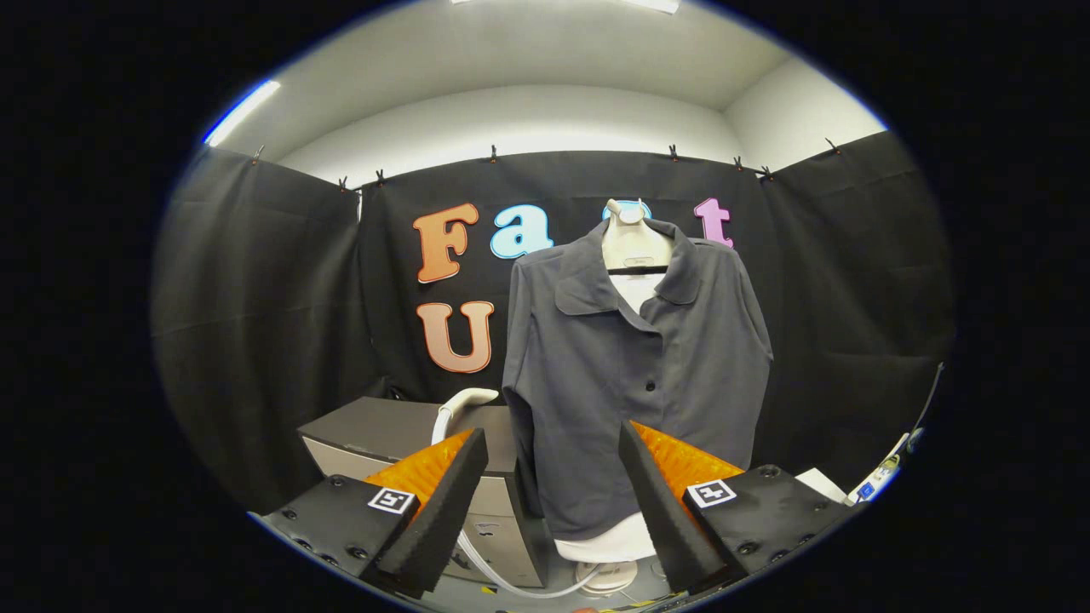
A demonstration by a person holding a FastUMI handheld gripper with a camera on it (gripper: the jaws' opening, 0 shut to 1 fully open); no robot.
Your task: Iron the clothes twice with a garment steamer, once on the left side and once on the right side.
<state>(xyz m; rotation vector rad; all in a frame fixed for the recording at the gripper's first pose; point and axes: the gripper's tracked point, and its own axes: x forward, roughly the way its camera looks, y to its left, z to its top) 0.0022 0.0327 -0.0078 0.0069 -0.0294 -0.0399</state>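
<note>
Before the shirt (pixel 634 375), tool (pixel 553 443) wide open, empty.

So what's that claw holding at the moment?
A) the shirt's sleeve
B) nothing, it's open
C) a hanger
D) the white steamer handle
B: the claw is open with nothing between its fingers; the grey shirt hangs beyond them, and the white steamer handle rests on the box behind.

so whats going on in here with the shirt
A hand-held gripper is pointed at a dark grey shirt hanging on a mannequin torso. Its fingers are spread open with nothing between them. The white garment steamer rests on a grey box just beyond the left finger, its hose trailing down in front of the box. No steaming has begun yet.
</note>
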